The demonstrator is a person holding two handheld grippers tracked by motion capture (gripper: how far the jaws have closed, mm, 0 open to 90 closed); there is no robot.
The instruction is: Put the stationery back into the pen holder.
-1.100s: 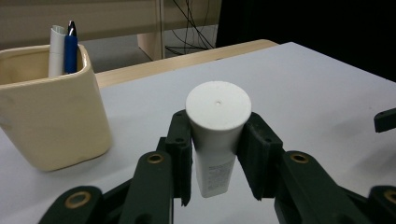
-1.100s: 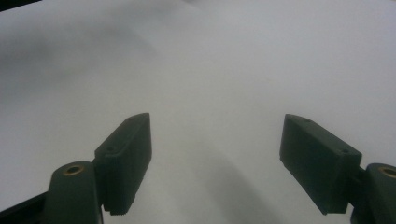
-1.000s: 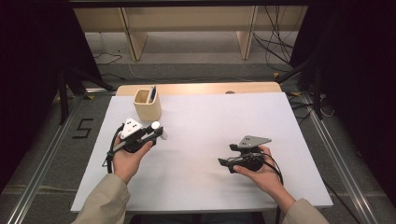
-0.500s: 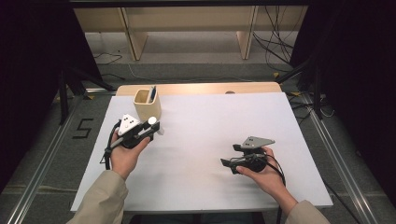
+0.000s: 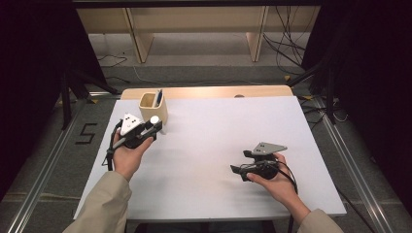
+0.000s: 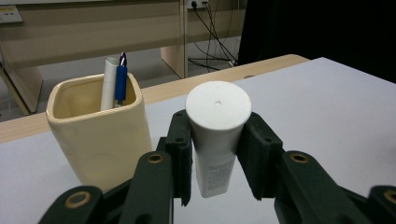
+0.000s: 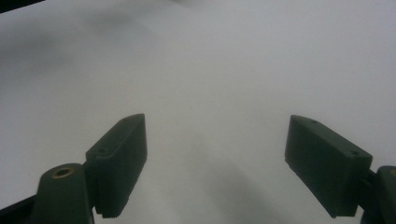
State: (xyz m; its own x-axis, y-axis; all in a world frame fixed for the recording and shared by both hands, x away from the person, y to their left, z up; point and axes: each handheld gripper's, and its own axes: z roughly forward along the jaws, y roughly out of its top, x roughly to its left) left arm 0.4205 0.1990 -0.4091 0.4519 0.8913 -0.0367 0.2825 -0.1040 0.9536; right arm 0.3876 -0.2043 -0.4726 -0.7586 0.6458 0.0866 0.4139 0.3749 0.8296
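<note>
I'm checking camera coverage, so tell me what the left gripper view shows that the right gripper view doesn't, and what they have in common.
The left gripper view alone shows the left gripper clamped on an upright white tube, with a cream holder beside it containing a blue pen and a white stick, and a wooden bench behind. The right gripper view alone shows the right gripper with its jaws wide apart and nothing between them. Both share the white table and a pair of black jaws.
</note>
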